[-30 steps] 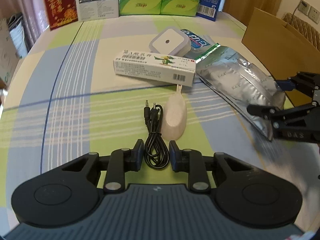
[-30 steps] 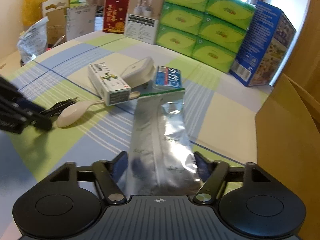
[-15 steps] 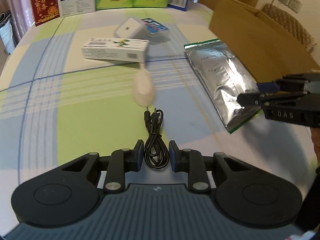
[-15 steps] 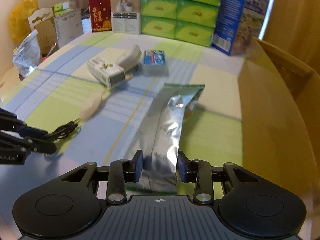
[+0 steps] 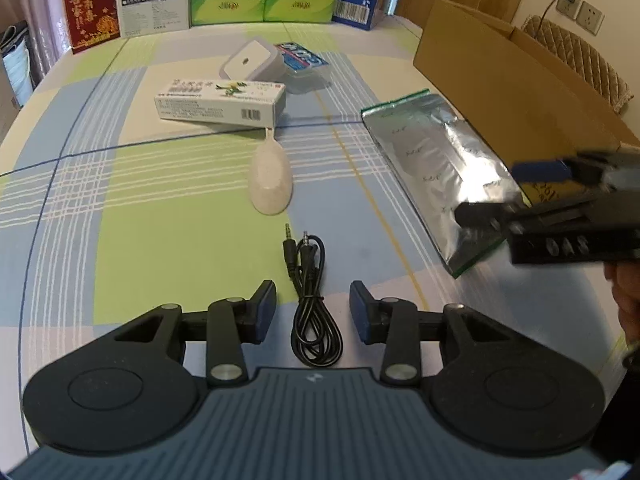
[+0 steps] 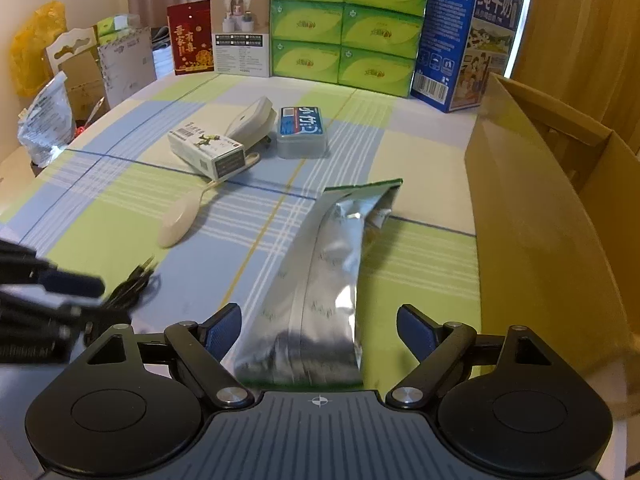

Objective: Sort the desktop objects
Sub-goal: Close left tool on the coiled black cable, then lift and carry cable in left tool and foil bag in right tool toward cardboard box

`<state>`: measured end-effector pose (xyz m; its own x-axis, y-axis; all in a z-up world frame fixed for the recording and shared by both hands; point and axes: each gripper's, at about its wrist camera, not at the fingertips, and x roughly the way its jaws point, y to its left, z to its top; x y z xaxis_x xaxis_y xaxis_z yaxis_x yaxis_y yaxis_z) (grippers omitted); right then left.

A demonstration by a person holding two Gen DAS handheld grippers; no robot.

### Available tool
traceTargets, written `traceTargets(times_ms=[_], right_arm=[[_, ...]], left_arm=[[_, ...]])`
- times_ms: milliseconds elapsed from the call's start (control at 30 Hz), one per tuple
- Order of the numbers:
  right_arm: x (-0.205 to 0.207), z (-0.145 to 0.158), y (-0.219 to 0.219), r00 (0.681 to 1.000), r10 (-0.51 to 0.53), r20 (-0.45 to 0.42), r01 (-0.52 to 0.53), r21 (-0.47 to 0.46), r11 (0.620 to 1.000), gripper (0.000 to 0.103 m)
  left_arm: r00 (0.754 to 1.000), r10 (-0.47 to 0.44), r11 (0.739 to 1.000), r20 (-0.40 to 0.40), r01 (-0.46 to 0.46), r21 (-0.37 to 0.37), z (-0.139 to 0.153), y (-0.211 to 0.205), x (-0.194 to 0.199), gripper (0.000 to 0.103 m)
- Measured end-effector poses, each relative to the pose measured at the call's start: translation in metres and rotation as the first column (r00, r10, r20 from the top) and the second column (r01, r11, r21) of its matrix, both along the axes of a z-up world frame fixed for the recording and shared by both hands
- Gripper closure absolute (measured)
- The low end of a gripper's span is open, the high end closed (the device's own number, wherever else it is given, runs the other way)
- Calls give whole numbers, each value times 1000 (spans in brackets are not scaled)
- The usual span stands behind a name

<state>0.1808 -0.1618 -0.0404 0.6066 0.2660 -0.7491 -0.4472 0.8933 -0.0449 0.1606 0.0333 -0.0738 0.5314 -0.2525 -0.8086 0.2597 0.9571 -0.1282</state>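
1. Left gripper [image 5: 313, 306]: jaws spread, black audio cable [image 5: 310, 304] lying loose between them.
2. Right gripper [image 6: 319, 330]: released, straddling the foil pouch [image 6: 320, 280]; contact unclear.
3. Beyond: spoon [image 5: 270, 182], medicine box [image 5: 220, 100], cardboard box [image 6: 540, 208] right.

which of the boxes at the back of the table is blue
The tall milk carton at the right end of the row, beside the stack of green tissue boxes. The others are green, white or red.
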Motion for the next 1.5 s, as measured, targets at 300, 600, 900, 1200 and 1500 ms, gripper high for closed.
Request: traceTargets(times_ms=[300,600,900,1200,1500], right_arm=[[44,-11,13,999,-7,-51,7,9,1000,21],[67,-26,22,990,-16,-144,12,-23,1000,56],[11,-14,-14,972,81,-222,-80,15,997,68],[-35,-17,-49,982,48,-182,-32,87,996,57],[-34,-16,-48,989,31,-144,-14,116,993,48]], left_arm=[[1000,4,1000,1,-4,-5,-2,-3,8,94],[1000,20,1000,0,-20,-17,-2,-1,12,94],[1000,7,1000,8,-6,-12,-4,-3,6,76],[999,-16,1000,36,15,21,-9,-11,11,76],[996,-71,993,56,66,98,-12,-24,12,89]])
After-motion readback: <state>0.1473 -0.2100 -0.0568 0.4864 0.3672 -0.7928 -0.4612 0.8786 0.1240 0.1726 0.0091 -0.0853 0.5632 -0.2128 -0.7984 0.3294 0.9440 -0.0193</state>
